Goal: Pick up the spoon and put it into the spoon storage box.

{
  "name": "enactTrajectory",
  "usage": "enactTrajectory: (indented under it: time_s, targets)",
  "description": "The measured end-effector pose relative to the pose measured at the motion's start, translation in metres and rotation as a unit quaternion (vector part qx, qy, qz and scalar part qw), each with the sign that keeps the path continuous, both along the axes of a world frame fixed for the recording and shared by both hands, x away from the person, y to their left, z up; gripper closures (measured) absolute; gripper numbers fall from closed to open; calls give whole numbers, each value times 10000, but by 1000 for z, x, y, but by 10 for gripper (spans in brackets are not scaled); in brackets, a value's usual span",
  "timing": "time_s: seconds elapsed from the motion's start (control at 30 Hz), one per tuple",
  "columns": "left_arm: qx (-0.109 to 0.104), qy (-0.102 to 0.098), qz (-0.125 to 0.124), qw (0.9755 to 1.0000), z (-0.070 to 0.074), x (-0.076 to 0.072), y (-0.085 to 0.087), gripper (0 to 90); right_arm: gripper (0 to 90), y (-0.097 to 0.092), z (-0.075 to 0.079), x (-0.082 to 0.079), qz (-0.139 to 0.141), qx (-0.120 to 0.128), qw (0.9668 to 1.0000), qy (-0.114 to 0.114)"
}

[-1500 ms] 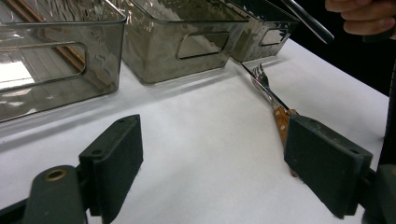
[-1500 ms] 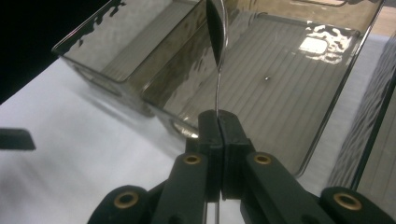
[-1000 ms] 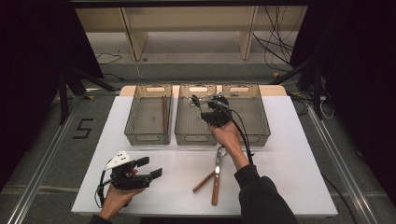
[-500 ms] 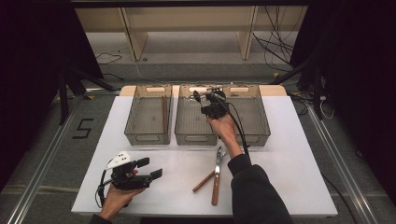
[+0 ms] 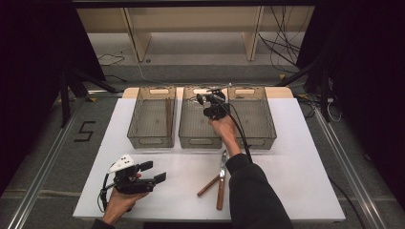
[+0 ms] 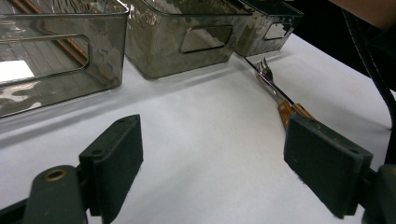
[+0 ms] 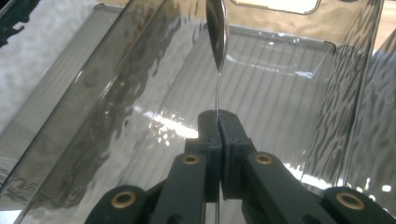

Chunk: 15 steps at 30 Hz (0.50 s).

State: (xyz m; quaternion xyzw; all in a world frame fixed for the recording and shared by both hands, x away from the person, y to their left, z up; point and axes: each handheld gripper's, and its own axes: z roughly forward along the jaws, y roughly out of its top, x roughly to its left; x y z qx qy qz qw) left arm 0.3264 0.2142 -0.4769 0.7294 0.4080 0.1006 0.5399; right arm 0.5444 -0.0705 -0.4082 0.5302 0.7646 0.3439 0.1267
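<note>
- Though it waits idle at the table's near left corner, the left gripper [image 5: 155, 172] stands with jaws spread wide and nothing between them; in the left gripper view only bare white table [image 6: 201, 121] lies between its pads.
- The left bin [image 5: 152, 138] already holds a brown, stick-like piece along its right wall, so the sorting looks partly done.
- Over the middle bin [image 5: 196, 139], the right gripper [image 7: 218, 122] is clenched on the thin handle of a spoon [image 7: 217, 28], bowl pointing ahead and above the bin floor; the spoon is not yet set down.
- The right bin [image 5: 260, 138] shows nothing I can make out.
- On the table in front of the bins lie a fork [image 6: 271, 81] and another wooden-handled piece [image 5: 209, 185], both left to sort.
</note>
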Motion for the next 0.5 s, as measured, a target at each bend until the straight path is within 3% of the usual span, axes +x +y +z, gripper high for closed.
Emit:
enactTrajectory:
  time_s: [0.17,0.37,0.5]
  targets:
    - [-8,-3,0,10000,0,0,0,195,634,-1,1,1,73,-16,10000,-66]
    - [-5,-12,10,10000,0,0,0,195,496,-9,18,-11,195,106,9993,-297]
    - [-36,-2,31,10000,0,0,0,195,417,-15,32,-30,385,117,9977,-548]
